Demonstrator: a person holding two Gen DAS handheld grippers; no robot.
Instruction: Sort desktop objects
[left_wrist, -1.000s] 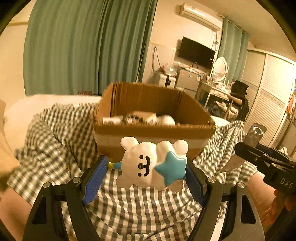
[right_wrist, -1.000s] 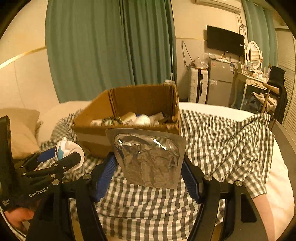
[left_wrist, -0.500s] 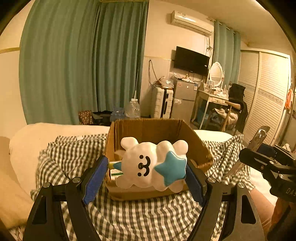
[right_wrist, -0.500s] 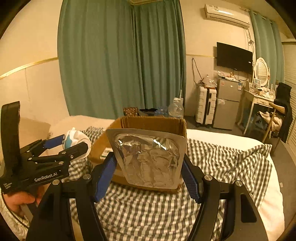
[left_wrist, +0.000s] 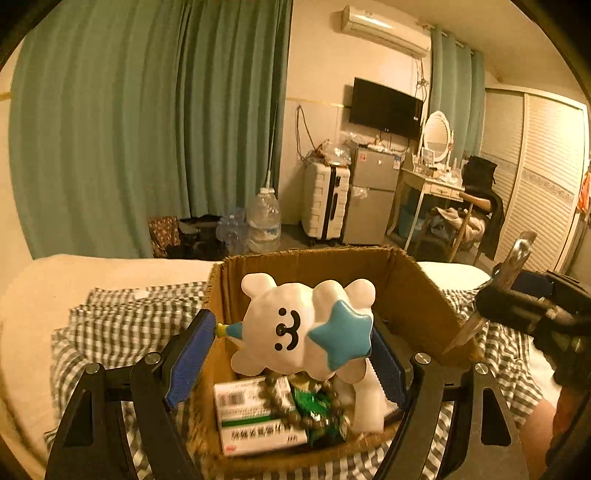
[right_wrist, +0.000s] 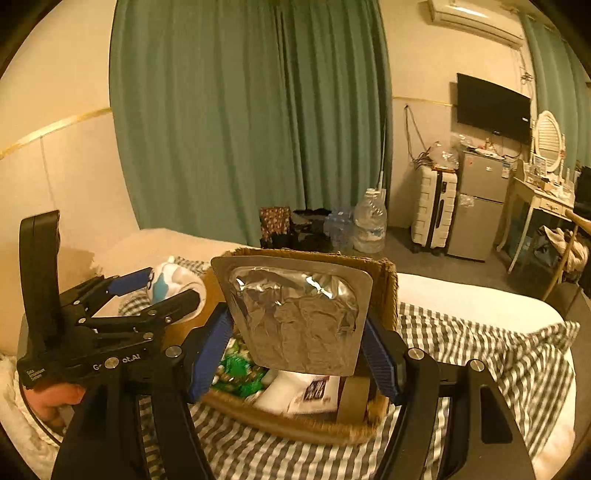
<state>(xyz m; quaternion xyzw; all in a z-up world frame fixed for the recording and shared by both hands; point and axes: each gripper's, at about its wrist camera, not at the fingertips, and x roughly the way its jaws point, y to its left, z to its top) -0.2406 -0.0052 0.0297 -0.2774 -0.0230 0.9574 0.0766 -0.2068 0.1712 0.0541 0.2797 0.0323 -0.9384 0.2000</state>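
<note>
- Left wrist view: the left gripper (left_wrist: 295, 339) is clamping a white glossy bear-shaped figurine with a blue star (left_wrist: 303, 328) between its blue-padded fingers (left_wrist: 190, 356); the jaws are standing apart only by the figurine's width.
- The figurine is hanging above the open brown cardboard box (left_wrist: 417, 295), over its interior.
- The box is sitting on a green-and-white checked cloth (left_wrist: 122, 325) spread over a bed.
- Inside the box, a white medicine carton with green stripes and a barcode (left_wrist: 255, 417) is lying beside green foil wrappers (left_wrist: 314, 402).
- Right wrist view: the right gripper (right_wrist: 299, 339) is gripping a silver foil blister sheet (right_wrist: 295, 317) upright by its side edges; the jaws are closed onto the sheet's width.
- The sheet is hovering over the cardboard box (right_wrist: 384, 280), with a white printed packet (right_wrist: 306, 395) lying in the box below it.
- The right gripper (left_wrist: 532, 310) is appearing at the right edge of the left wrist view, just beside the box's right wall.
- The left gripper (right_wrist: 147, 291) and figurine (right_wrist: 173, 284) are showing at the left of the right wrist view.
</note>
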